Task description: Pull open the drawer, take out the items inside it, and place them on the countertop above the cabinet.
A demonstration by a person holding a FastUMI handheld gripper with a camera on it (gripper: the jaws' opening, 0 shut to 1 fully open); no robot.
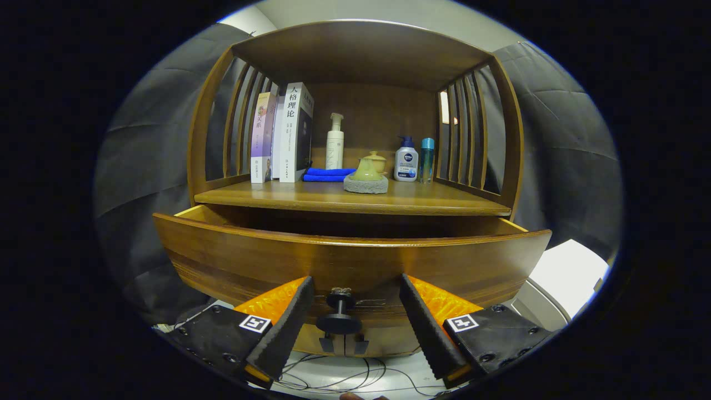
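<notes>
Gripper (353,289) fingers spread beside drawer (350,261) knob (340,316) — contents hidden.

We see grey quilted cloth (150,183) hanging on both sides of a wooden cabinet (361,53), creased and dim; above the cabinet's curved top a pale wall (389,11) shows; the cabinet's sides are upright slats (472,133) with the cloth visible between them; low to the right a white boxy surface (566,275) catches bright light; below, thin dark cables (355,380) trail over a pale floor (389,366); warm light glosses the wood.
</notes>
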